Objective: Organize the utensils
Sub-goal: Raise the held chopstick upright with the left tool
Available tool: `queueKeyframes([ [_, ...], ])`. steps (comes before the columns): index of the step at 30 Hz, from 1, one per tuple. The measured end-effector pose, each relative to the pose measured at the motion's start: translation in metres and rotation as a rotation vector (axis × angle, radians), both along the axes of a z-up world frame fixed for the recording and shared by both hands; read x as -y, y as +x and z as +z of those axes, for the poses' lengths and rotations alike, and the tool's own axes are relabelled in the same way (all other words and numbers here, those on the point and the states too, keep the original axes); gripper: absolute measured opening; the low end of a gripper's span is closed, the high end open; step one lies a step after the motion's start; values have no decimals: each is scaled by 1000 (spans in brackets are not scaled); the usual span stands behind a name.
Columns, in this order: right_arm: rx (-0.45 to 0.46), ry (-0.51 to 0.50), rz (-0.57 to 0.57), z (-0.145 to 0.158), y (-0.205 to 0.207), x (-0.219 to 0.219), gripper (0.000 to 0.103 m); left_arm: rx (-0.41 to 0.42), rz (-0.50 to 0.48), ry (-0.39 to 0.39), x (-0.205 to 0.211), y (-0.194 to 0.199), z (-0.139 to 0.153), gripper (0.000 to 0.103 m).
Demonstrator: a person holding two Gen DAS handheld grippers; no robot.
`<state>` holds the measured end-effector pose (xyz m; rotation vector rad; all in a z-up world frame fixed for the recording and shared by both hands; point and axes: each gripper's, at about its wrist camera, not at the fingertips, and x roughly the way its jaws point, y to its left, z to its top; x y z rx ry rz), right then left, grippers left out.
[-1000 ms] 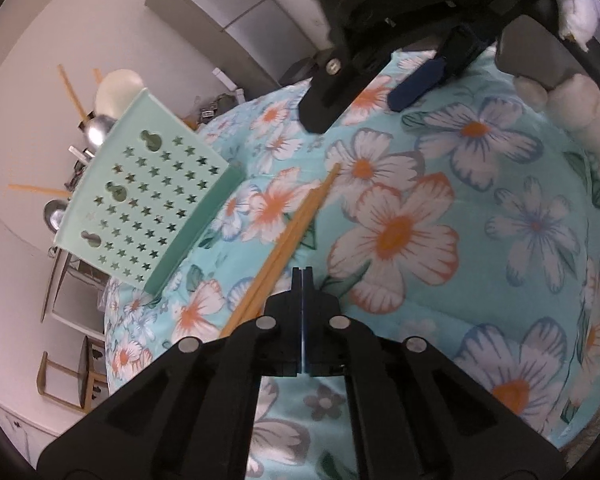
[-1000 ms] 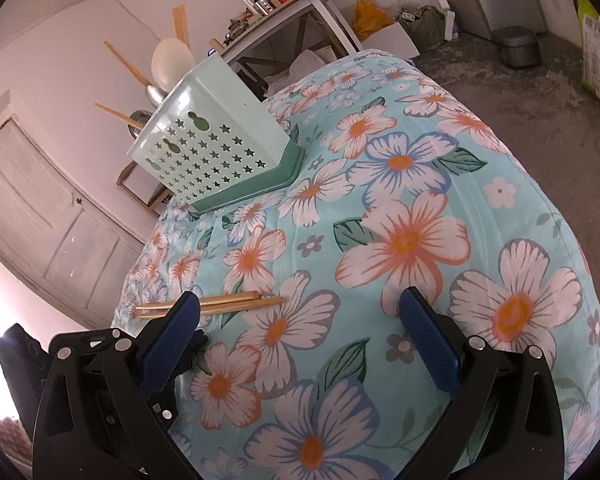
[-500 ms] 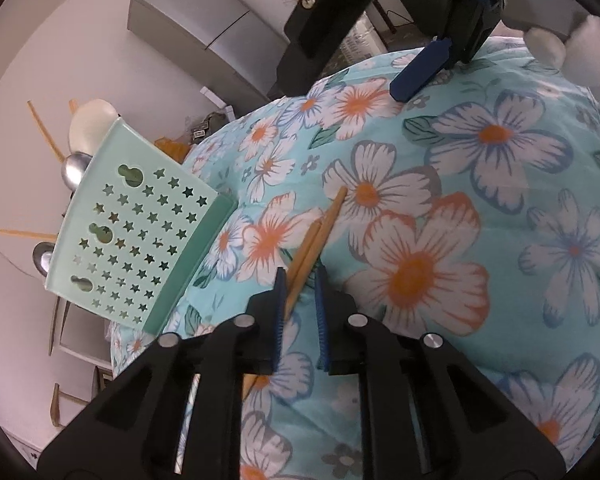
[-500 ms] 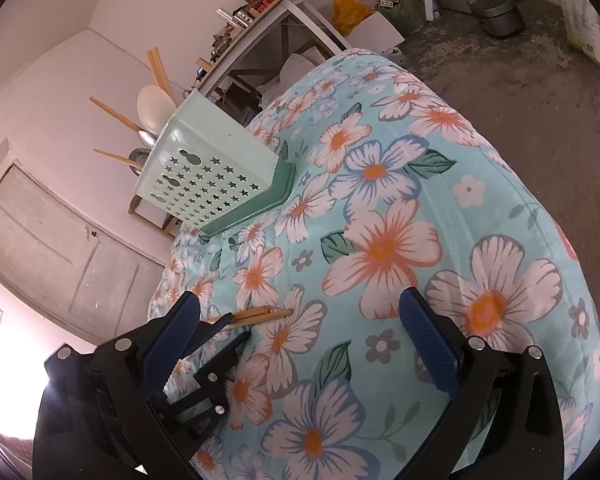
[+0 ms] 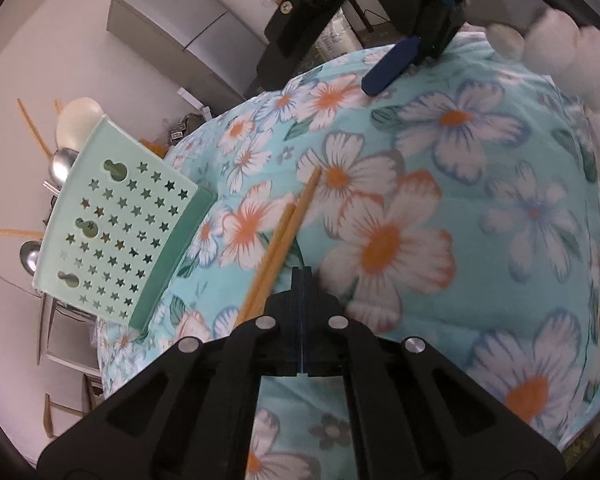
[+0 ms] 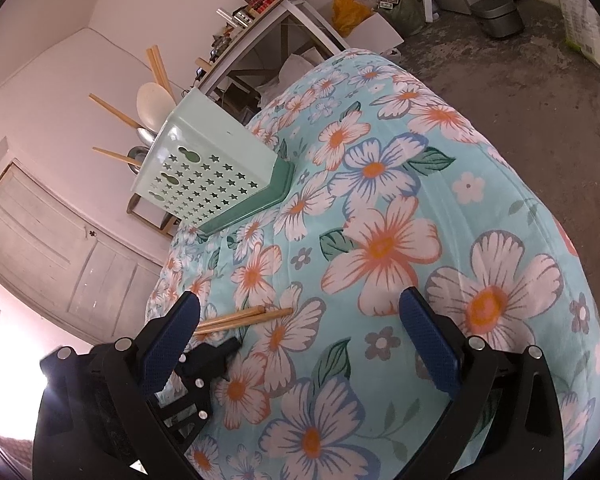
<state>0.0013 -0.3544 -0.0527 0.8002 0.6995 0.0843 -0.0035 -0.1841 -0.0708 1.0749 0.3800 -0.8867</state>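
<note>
While 2 thin wooden chopsticks [image 5: 278, 246] lie on the soft floral-quilted table [image 5: 500, 208], the left gripper [image 5: 301, 276] sits clenched empty just beside them; the right gripper [image 6: 300, 344] gapes wide. Light, stiff, slippery sticks; pinching both mid-length looks safest.

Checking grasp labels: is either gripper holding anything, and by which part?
Nothing held. Left gripper is shut empty, with the chopsticks lying just left of its fingers. Right gripper is open and empty.
</note>
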Motion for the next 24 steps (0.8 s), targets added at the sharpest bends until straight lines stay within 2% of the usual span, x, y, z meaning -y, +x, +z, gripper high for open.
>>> queueKeyframes([
  [2, -2, -2, 0, 0, 1, 0, 97, -16, 17, -8, -3, 1, 2, 0],
  [4, 0, 1, -1, 0, -1, 0, 97, 4, 32, -19, -5, 0, 4, 1],
  [6, -1, -2, 0, 0, 0, -1, 97, 70, 31, -14, -6, -3, 2, 6],
  [8, -2, -4, 0, 0, -1, 0, 97, 114, 28, -2, -3, -7, 0, 18],
  [10, -2, -4, 0, 0, -2, 0, 97, 146, 28, 4, 1, -5, -2, 20],
  [13, -2, -3, 0, 0, -2, 0, 97, 132, 26, 13, 10, 2, -2, 20],
  [17, -3, -5, 0, -1, -2, -1, 97, 111, 2, 21, 18, 12, -4, 11],
  [20, -1, -3, 0, 0, -1, -2, 97, 168, -40, 49, 17, 6, -5, 9],
  [24, -2, -5, -1, -1, -2, -1, 97, 205, -69, 69, 10, -9, -4, 9],
])
